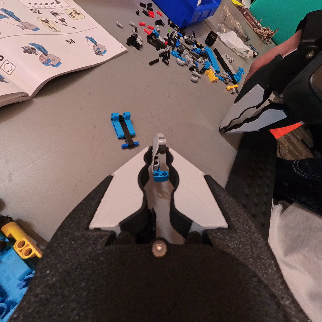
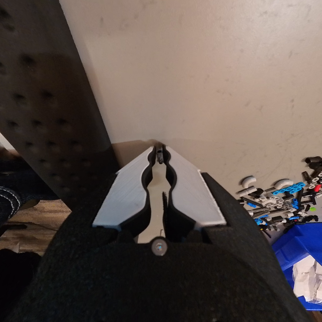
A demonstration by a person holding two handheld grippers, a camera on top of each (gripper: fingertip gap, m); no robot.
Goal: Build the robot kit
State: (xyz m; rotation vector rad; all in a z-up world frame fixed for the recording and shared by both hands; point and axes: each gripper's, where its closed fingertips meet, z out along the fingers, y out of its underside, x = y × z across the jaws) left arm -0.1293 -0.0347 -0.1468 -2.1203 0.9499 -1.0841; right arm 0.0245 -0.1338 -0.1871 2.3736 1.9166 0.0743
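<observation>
Left wrist view: left gripper [image 1: 158, 148] pinches grey-and-blue brick assembly [image 1: 158, 156] between fingertips, above grey table [image 1: 174, 108]. Blue-black subassembly [image 1: 124, 128] just ahead-left of tips; loose brick pile [image 1: 188, 50] far ahead-right.

Right wrist view: right gripper [image 2: 160, 148] nearly closed on small dark pin [image 2: 159, 155] at fingertips; brick pile [image 2: 282, 203] right of fingers.

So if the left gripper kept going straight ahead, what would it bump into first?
Probably nothing soon. The left gripper, shut on a small grey and blue piece, points over bare table; the blue and black assembly lies left of that line. Farther on, perhaps the parts pile.
</observation>
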